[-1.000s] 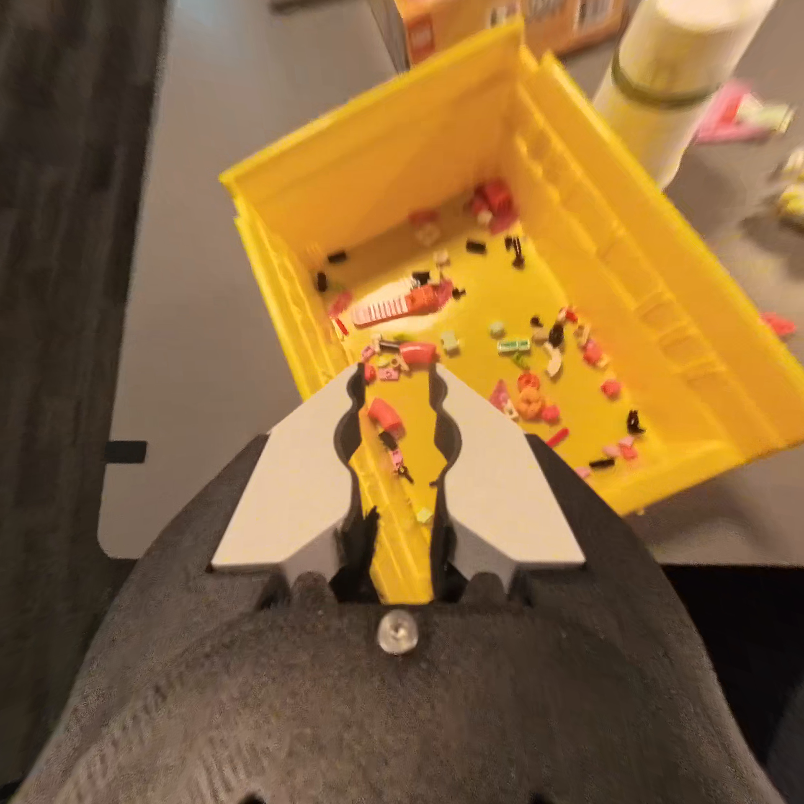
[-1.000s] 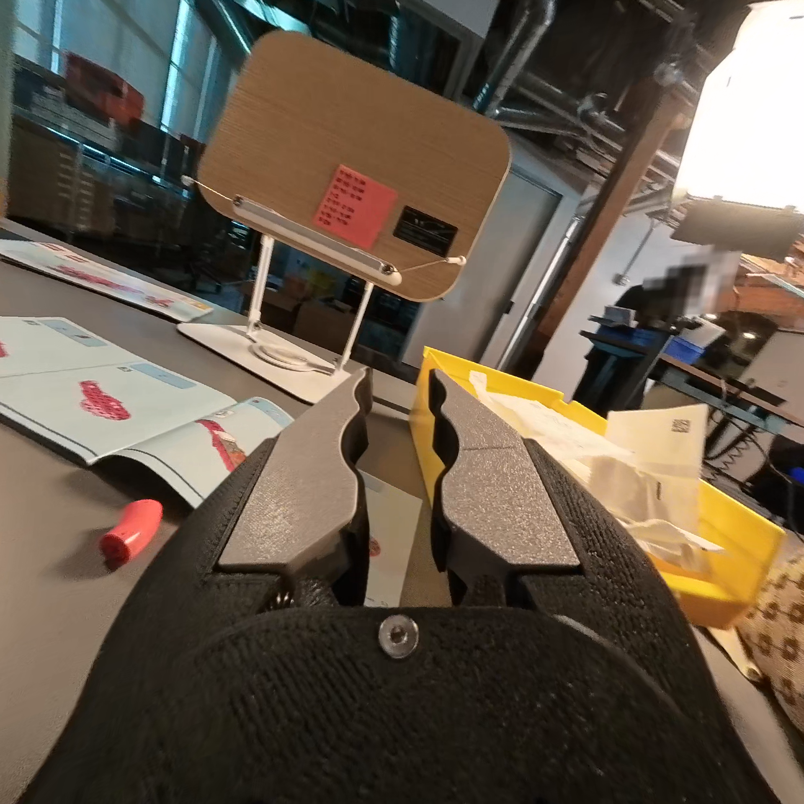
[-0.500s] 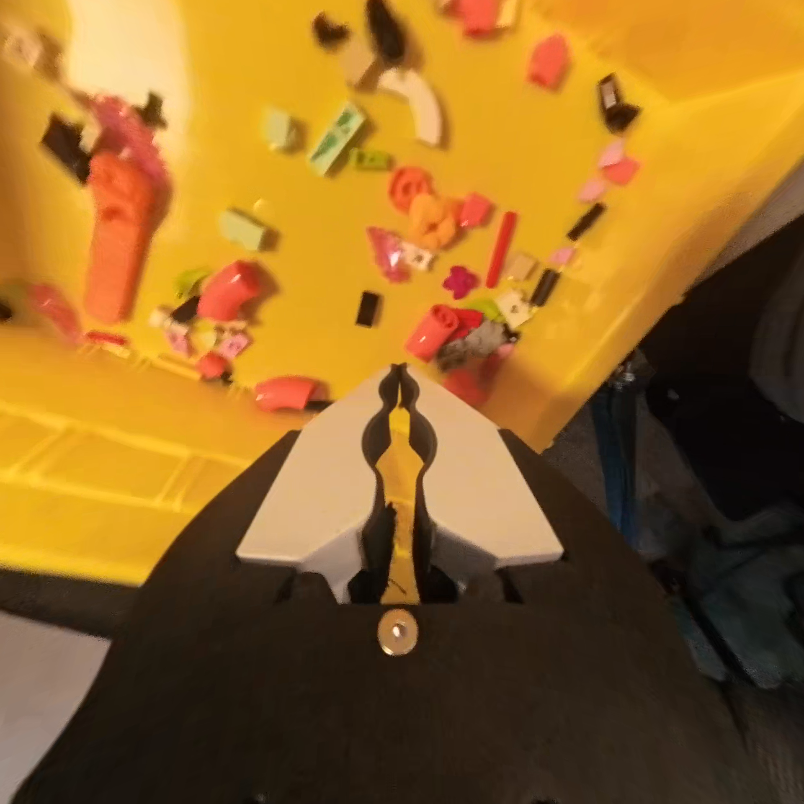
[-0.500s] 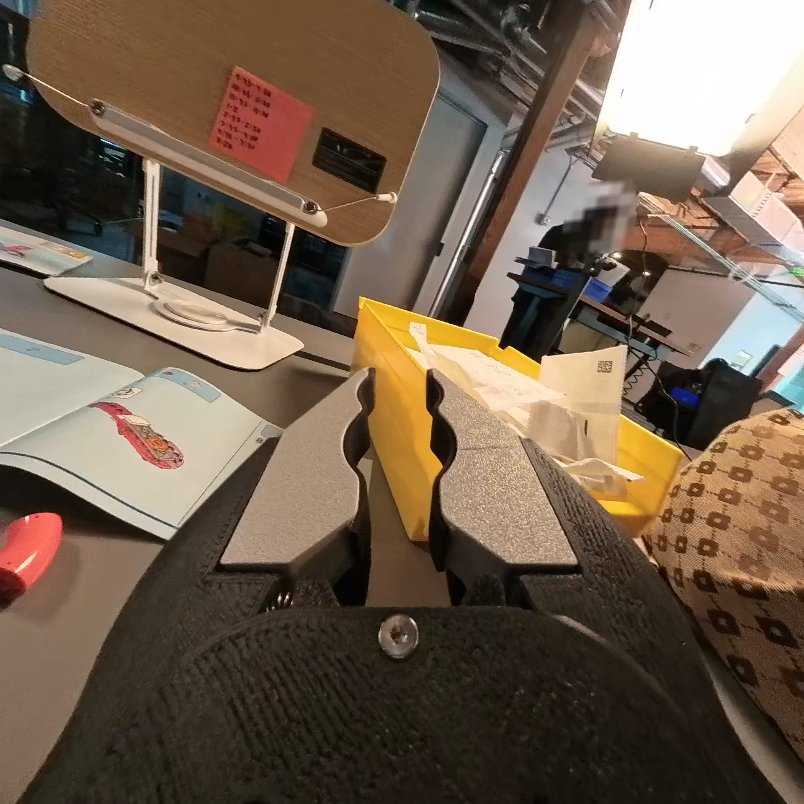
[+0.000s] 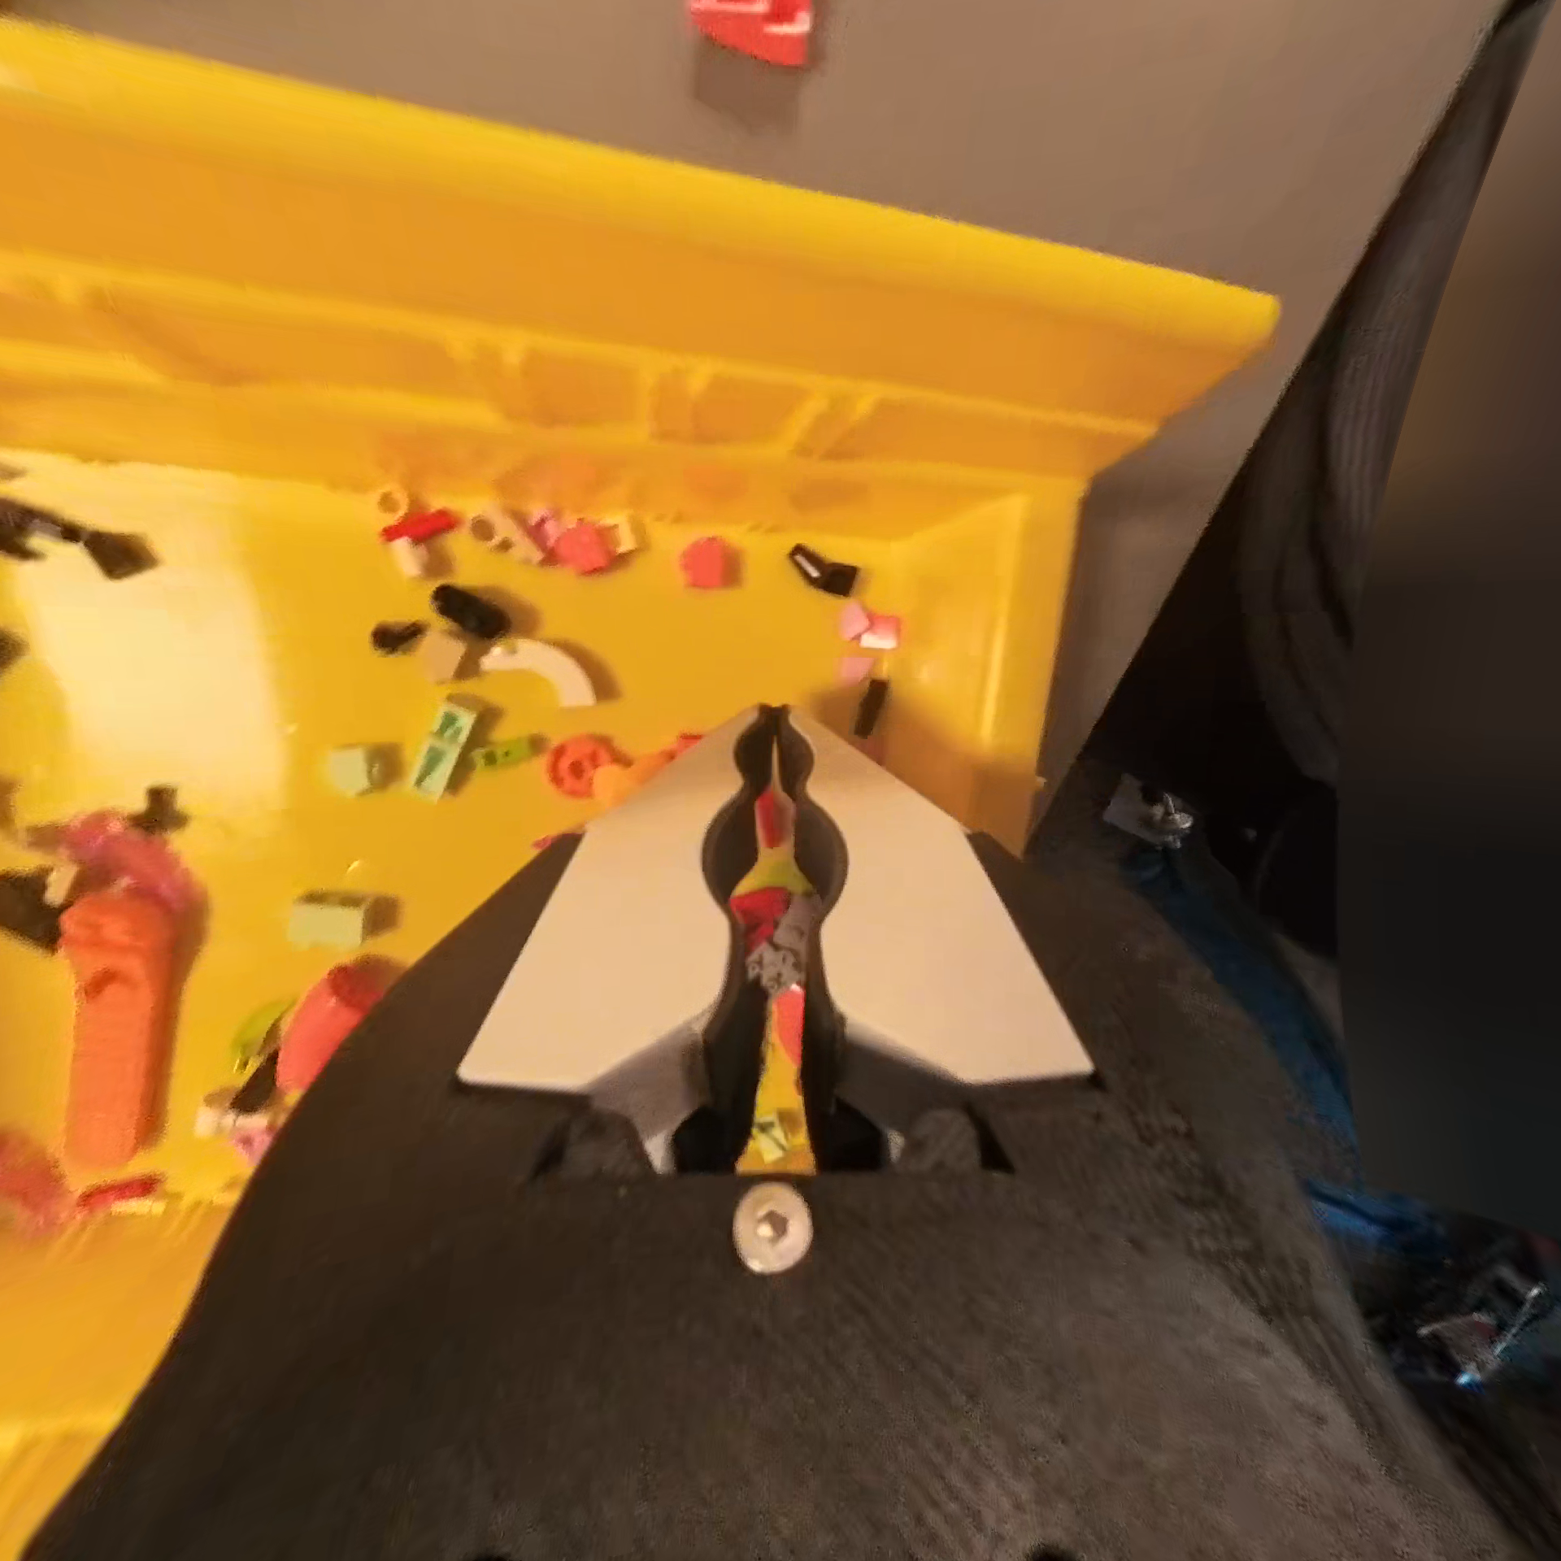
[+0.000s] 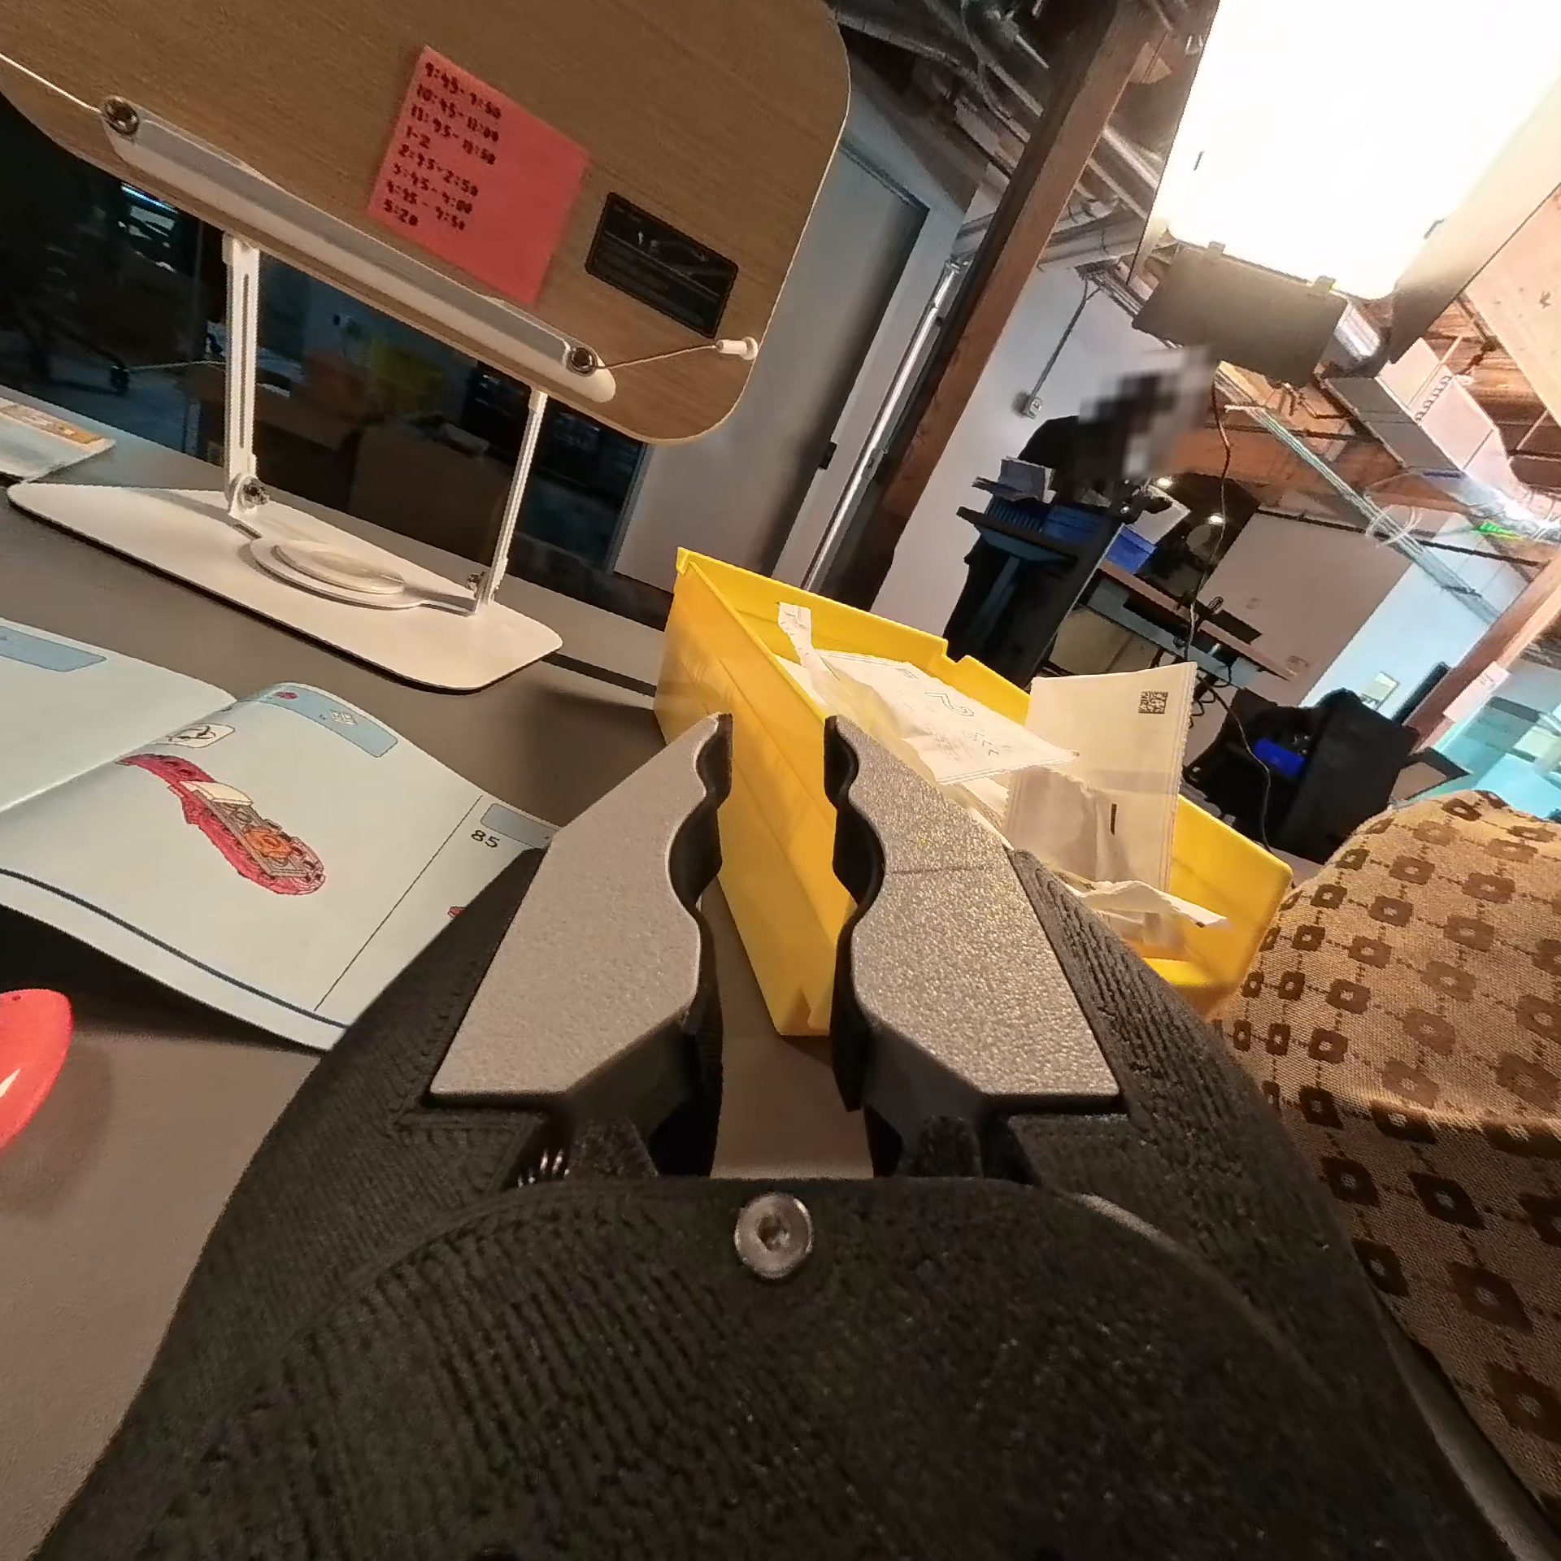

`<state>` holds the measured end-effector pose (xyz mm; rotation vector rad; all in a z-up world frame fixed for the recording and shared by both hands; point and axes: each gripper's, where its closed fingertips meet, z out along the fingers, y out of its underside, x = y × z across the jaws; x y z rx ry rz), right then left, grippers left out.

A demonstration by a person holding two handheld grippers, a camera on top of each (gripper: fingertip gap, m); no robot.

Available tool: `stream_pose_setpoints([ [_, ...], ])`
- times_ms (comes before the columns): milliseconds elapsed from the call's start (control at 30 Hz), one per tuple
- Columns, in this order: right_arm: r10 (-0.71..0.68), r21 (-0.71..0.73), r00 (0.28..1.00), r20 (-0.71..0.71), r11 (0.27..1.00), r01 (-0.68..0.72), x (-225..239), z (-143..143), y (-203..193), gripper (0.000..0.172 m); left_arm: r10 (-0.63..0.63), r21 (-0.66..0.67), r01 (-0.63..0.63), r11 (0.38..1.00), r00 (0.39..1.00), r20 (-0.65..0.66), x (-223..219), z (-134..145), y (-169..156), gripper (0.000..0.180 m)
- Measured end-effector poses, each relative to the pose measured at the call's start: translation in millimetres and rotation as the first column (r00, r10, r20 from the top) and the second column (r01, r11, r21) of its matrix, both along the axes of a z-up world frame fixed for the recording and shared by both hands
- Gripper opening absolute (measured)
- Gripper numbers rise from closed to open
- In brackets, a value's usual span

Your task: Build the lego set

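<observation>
My left gripper [image 5: 773, 716] is shut, its tips touching, and hovers over the floor of a yellow bin [image 5: 591, 279] near its right corner. Nothing shows between the tips. Small loose bricks lie just under and around it: an orange round piece [image 5: 579, 764], a white curved piece [image 5: 549, 667], a black piece [image 5: 870, 705] and a long orange assembly [image 5: 118, 1014]. My right gripper [image 6: 775, 735] is open and empty above the grey table. It points at the side wall of a second yellow bin [image 6: 760, 760] holding white paper bags [image 6: 929, 726].
An open instruction booklet [image 6: 211, 811] lies left of my right gripper, with a red piece [image 6: 25, 1047] near it. A wooden book stand [image 6: 422, 211] on a white base stands behind. Patterned fabric [image 6: 1436, 1014] is at right. A red piece [image 5: 756, 29] lies beyond the brick bin. The gap from one gripper's tips to the other's is roughly 65 centimetres. The orange round piece [image 5: 579, 764] lies around 5 centimetres away from my left fingertips.
My left jaws have shut and the gripper has dropped low into the brick bin, swinging toward its right corner. My right gripper has turned right toward the paper-bag bin, its jaws slightly narrower.
</observation>
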<state>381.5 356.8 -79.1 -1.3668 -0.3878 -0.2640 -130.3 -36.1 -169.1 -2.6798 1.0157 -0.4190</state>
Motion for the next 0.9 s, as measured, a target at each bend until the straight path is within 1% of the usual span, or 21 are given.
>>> stream_pose_setpoints([
  [100,0.000,-0.001,1.000,0.012,1.000,0.000,-1,-1,0,0.019,-0.028,-0.003,0.029,1.000,0.996,0.089,15,1,0,0.000],
  [133,0.000,0.000,1.000,0.013,1.000,0.000,-1,-1,0,0.019,-0.048,0.001,0.048,0.999,0.994,0.100,17,1,-1,0.000],
  [233,-0.004,0.002,1.000,0.006,1.000,0.004,0,0,1,0.019,-0.116,-0.003,0.116,0.993,0.992,0.046,16,-8,-5,0.000],
  [300,-0.005,0.004,1.000,0.000,1.000,0.005,1,0,1,0.019,-0.152,-0.012,0.152,0.988,0.988,0.041,19,-11,-7,0.001],
  [400,-0.005,0.006,1.000,-0.004,1.000,0.005,1,1,0,0.019,-0.141,-0.035,0.144,0.989,0.986,0.087,25,-11,-6,0.012],
  [467,-0.004,0.007,1.000,-0.006,1.000,0.004,2,1,0,0.019,-0.121,-0.046,0.125,0.991,0.989,0.088,24,-13,-4,0.017],
  [667,0.000,0.010,1.000,-0.014,1.000,0.000,2,1,0,0.018,-0.112,-0.062,0.119,0.991,0.988,0.107,28,-16,-2,0.016],
  [767,0.001,0.013,1.000,-0.021,1.000,-0.001,3,2,0,0.018,-0.092,-0.075,0.103,0.992,0.985,0.144,29,-16,-1,0.016],
  [833,0.003,0.016,1.000,-0.028,1.000,-0.003,3,2,0,0.018,-0.086,-0.086,0.101,0.991,0.983,0.163,32,-15,-1,0.015],
  [900,0.006,0.018,0.999,-0.034,1.000,-0.005,3,3,-1,0.018,-0.097,-0.076,0.110,0.991,0.983,0.154,35,-16,-1,0.011],
])
